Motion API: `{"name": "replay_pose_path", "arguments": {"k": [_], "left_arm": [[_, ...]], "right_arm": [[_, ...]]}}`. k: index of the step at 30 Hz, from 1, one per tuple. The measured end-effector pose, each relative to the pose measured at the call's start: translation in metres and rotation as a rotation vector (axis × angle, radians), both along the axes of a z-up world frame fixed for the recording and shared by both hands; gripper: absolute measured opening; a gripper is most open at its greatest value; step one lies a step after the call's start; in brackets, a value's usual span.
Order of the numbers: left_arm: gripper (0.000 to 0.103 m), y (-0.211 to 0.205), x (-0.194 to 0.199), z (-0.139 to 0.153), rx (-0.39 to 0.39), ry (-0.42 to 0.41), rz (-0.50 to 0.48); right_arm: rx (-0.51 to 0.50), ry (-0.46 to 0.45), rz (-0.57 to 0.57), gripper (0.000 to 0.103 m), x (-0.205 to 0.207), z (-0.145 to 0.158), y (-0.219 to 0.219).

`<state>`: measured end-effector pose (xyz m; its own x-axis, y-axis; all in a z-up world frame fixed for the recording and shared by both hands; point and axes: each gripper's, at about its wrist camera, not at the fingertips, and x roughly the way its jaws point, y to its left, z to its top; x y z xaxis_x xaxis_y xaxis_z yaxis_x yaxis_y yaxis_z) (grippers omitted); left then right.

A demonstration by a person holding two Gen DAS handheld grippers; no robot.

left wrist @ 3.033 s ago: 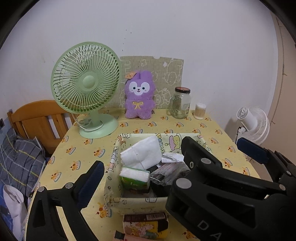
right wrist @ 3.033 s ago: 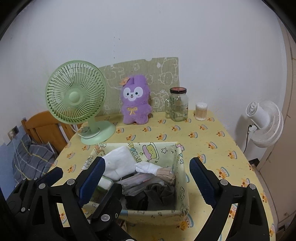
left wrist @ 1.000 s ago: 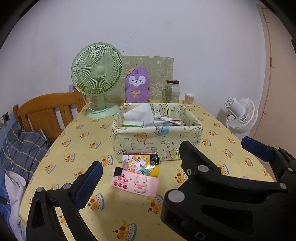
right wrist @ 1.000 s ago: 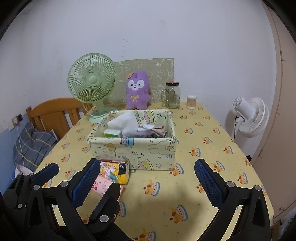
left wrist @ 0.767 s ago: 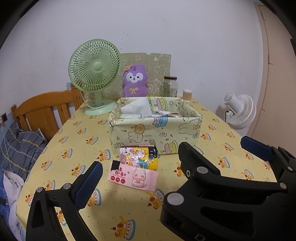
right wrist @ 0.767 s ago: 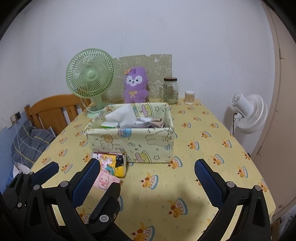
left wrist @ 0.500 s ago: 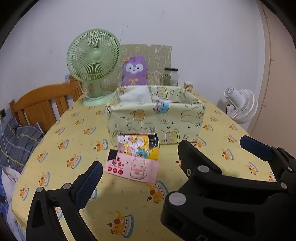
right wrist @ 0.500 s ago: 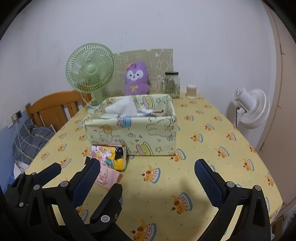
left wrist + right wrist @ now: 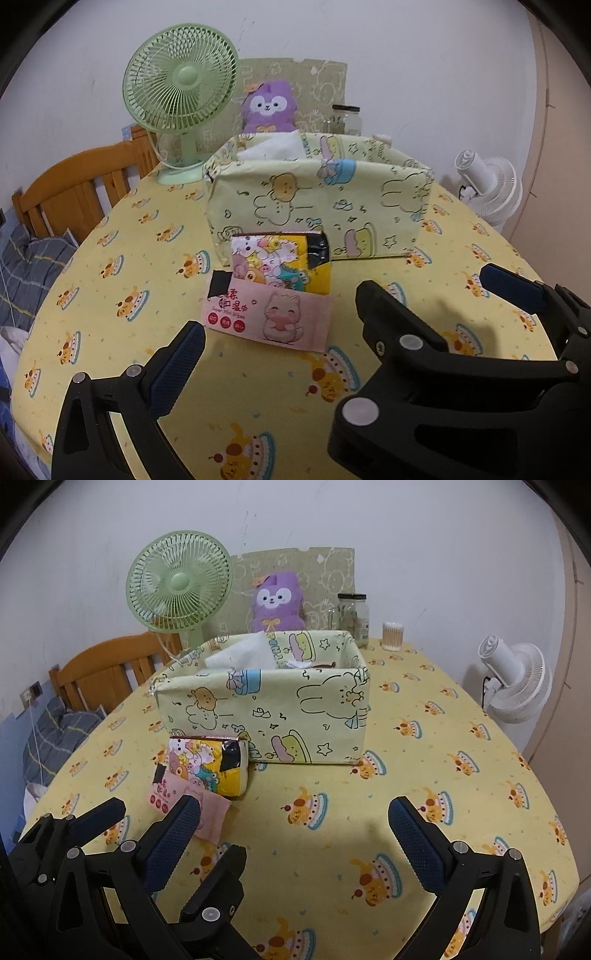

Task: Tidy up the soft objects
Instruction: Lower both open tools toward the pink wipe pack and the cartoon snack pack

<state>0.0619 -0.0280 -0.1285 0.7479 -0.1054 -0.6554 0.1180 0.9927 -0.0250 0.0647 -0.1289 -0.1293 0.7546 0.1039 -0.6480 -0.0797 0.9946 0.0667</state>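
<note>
A pale green cartoon-print fabric bin (image 9: 321, 199) (image 9: 266, 709) stands mid-table with white cloth (image 9: 273, 147) (image 9: 240, 653) poking over its rim. Against its front wall leans a colourful tissue pack (image 9: 280, 262) (image 9: 207, 764), and a pink wipes pack (image 9: 269, 314) (image 9: 173, 794) lies flat just before it. My left gripper (image 9: 291, 343) is open and empty, just short of the pink pack. My right gripper (image 9: 293, 808) is open and empty over bare cloth, right of the packs. The two grippers sit close together, and the right one hides the left's right finger.
A purple plush (image 9: 267, 107) (image 9: 277, 602), a green fan (image 9: 181, 81), a glass jar (image 9: 352, 618) and a cotton swab cup (image 9: 392, 635) line the wall behind the bin. A wooden chair (image 9: 107, 675) is left of the table, a white fan (image 9: 517, 686) right.
Both grippers have drawn back from above the bin and dropped low toward the table's near edge. The two packs in front of the bin now lie close ahead. Both stayed open.
</note>
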Motion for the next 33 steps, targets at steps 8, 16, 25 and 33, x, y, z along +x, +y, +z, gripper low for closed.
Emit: {"name": "replay_pose_path", "arguments": {"k": [8, 16, 25, 33], "left_arm": [[0.103, 0.012, 0.015, -0.009, -0.015, 0.049, 0.029], [0.103, 0.022, 0.033, -0.013, -0.008, 0.098, 0.061], [0.103, 0.017, 0.043, -0.024, -0.017, 0.149, 0.068], [0.101, 0.020, 0.042, -0.029, 0.004, 0.172, 0.096]], "right_arm": [[0.000, 0.028, 0.019, 0.103, 0.017, -0.008, 0.010], [0.010, 0.043, 0.021, 0.103, 0.032, -0.011, 0.017], [0.002, 0.082, 0.028, 0.103, 0.047, -0.021, 0.014], [-0.028, 0.127, 0.041, 0.103, 0.058, -0.032, 0.022]]}}
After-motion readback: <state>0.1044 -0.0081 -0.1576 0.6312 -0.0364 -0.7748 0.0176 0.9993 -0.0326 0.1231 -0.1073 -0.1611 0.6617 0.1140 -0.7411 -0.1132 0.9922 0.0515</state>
